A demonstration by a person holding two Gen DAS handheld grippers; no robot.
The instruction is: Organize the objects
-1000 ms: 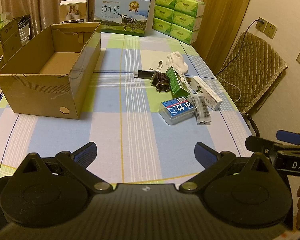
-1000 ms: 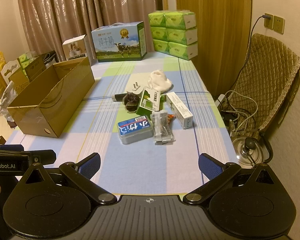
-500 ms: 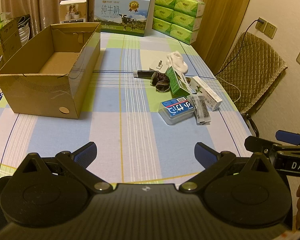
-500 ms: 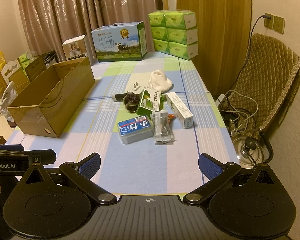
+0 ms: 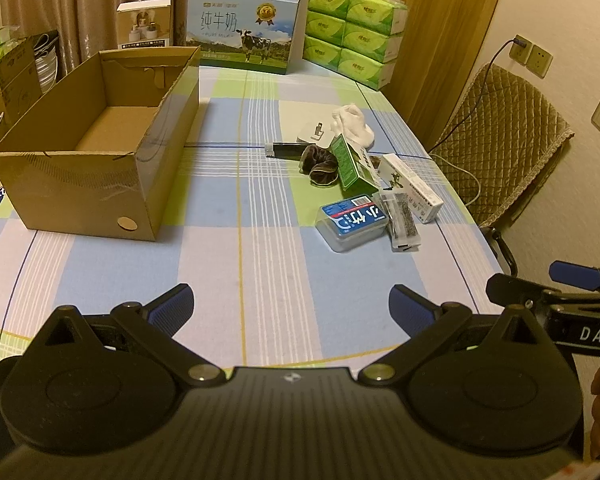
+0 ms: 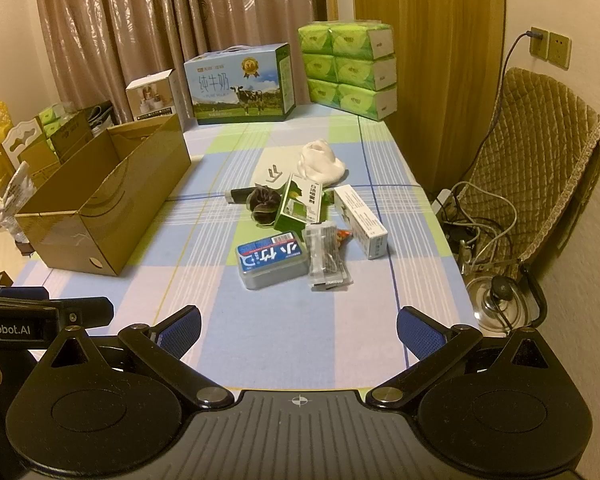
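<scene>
An open, empty cardboard box (image 5: 100, 152) (image 6: 112, 200) stands on the left of the checked table. A heap of small items lies right of centre: a blue-labelled plastic case (image 5: 354, 221) (image 6: 272, 259), a clear packet (image 5: 400, 220) (image 6: 327, 258), a green carton (image 5: 350, 164) (image 6: 300, 204), a white carton (image 5: 410, 187) (image 6: 360, 216), a dark scrunchie (image 5: 320, 166) (image 6: 262, 202), a black stick (image 5: 286, 149), a white plug (image 5: 314, 133) and a white cloth (image 5: 352, 125) (image 6: 320, 160). My left gripper (image 5: 290, 308) and right gripper (image 6: 298, 330) are open and empty above the near edge.
A milk carton box (image 5: 244, 36), stacked green tissue packs (image 5: 352, 32) and a small white box (image 5: 144, 24) stand at the far end. A quilted chair (image 6: 532, 184), cables and a kettle (image 6: 500, 300) are right of the table. More boxes stand at the left.
</scene>
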